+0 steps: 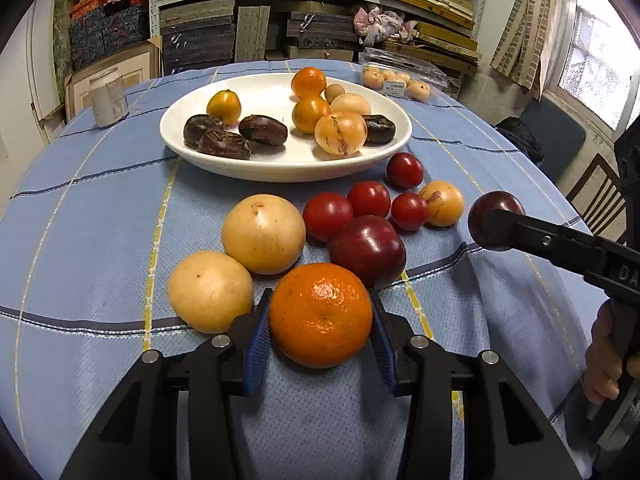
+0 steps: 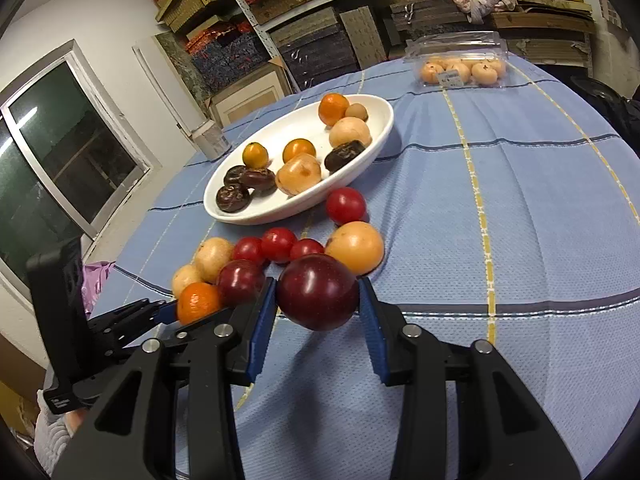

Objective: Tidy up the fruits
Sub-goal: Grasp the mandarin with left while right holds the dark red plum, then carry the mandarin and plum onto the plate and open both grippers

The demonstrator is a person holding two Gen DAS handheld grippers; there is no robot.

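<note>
My left gripper (image 1: 320, 294) is shut on a large orange (image 1: 320, 314); both blue pads touch its sides, and it sits low on the blue checked cloth (image 1: 100, 240). My right gripper (image 2: 318, 282) is shut on a dark red plum (image 2: 318, 292), held a little above the cloth with a shadow under it. That plum (image 1: 496, 220) also shows at the right of the left wrist view. Loose fruit lies between them: two pale yellow round fruits (image 1: 264, 234), a second plum (image 1: 368, 250), several red tomatoes (image 1: 328, 216) and a tan fruit (image 1: 442, 203).
A white oval plate (image 1: 200, 148) behind the loose fruit holds small oranges, dark brown fruits and pale tan fruits. A clear plastic box (image 1: 400, 80) of pale fruits stands at the far right edge, and a pale can (image 1: 107, 96) at the far left. Shelves fill the back wall.
</note>
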